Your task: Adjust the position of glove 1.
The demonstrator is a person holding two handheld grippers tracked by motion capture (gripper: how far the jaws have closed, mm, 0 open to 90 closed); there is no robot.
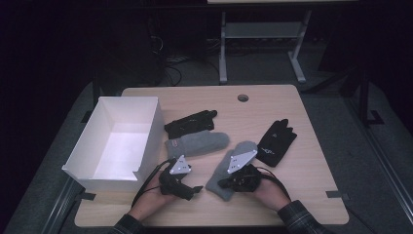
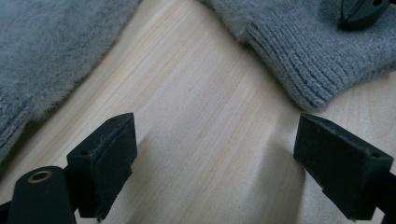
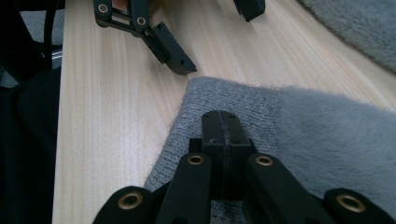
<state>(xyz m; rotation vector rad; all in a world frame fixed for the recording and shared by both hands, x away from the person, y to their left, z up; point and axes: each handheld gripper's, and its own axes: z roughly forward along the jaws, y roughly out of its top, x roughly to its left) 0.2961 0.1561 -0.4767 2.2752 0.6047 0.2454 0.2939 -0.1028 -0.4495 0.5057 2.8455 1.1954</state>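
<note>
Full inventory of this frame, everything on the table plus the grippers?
Open white cardboard box: 1, white, left part of the table.
Fuzzy grey mittens: 2, grey; one beside the box, one under the right gripper, knit cuff toward the person.
Black gloves: 2, black; one behind the first mitten, one right of the second.
Light wooden table: 1, pale wood, with a round hole near its far edge.
Left gripper: 1, black, jaws open over bare wood.
Right gripper: 1, black, jaws together on the mitten's cuff.
Person's hands: 2, plaid sleeves, bottom edge.
</note>
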